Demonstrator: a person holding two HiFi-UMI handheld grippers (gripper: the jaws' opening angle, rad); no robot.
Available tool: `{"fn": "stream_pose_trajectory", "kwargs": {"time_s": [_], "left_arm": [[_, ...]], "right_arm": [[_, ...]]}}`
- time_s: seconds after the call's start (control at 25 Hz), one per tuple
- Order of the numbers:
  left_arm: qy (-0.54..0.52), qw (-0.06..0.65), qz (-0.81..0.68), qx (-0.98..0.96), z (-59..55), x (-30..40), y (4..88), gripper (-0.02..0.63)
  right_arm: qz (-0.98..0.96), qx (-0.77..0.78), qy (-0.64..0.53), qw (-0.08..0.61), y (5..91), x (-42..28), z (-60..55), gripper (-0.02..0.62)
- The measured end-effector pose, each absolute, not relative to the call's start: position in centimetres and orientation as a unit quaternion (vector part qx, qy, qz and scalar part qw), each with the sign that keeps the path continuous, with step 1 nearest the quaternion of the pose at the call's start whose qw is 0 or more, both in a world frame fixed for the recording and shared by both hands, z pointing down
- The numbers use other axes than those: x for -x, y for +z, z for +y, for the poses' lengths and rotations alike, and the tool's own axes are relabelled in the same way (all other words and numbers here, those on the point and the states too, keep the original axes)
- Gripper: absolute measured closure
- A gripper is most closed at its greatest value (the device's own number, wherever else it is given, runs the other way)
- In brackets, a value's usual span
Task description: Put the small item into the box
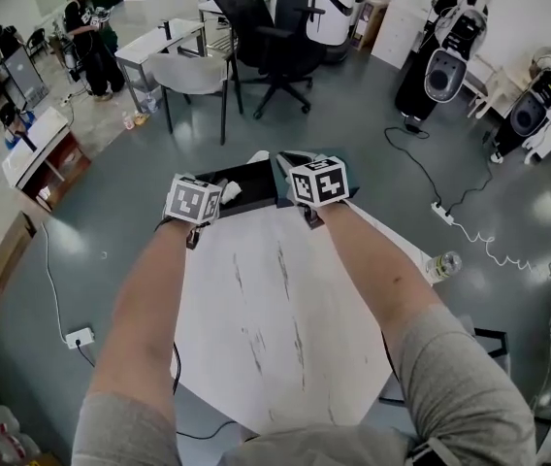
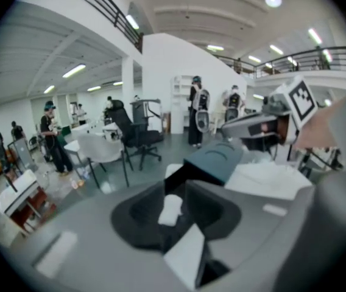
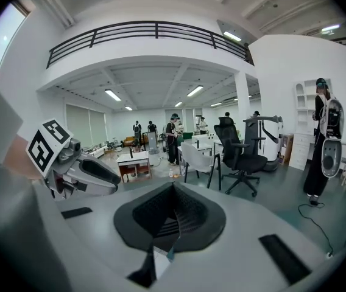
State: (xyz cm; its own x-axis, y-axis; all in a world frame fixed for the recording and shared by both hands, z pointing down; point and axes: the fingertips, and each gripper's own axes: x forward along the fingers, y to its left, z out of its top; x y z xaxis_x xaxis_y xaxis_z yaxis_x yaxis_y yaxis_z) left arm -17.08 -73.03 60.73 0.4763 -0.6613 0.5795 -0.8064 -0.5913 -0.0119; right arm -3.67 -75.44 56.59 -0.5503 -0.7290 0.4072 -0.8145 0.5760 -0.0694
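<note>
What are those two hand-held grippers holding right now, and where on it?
Left hand-held gripper: small white item, pinched by its sides. Right hand-held gripper: apparently a thin edge of the box lid.

Floor: glossy grey-green floor [image 1: 353, 134] all round; a power strip [image 1: 80, 337] lies on it, behind and to the left of my left gripper [image 2: 174, 218].
Table: white table [image 1: 275, 338], under and behind my grippers.
Chairs: black office chair [image 1: 266, 27] and white chair [image 1: 193, 71], ahead of my left gripper.
Walls: white wall [image 3: 282, 66]; railed balcony [image 3: 142, 29] high ahead of my right gripper [image 3: 164, 224].
Light: ceiling strip lights [image 3: 113, 94], lit.
</note>
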Motion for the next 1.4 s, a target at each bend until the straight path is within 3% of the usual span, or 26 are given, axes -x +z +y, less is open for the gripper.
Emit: {"fn": "stream_pose_trajectory", "kwargs": {"time_s": [0.28, 0.92, 1.4], "left_arm": [[0.221, 0.153, -0.452, -0.851, -69.7, 17.8, 57.8, 0.598], [0.169, 0.150, -0.452, -0.863, -60.3, 18.7, 52.3, 0.600], [0.174, 0.151, -0.479, -0.847, -52.8, 13.9, 51.5, 0.600]], "right_arm": [[-0.861, -0.459, 0.133, 0.173, 54.6, 3.7, -72.3, 0.592], [-0.831, -0.509, 0.170, 0.145, 51.6, 1.8, -61.5, 0.592], [-0.827, -0.516, 0.177, 0.137, 50.6, -5.5, -54.7, 0.592]]}}
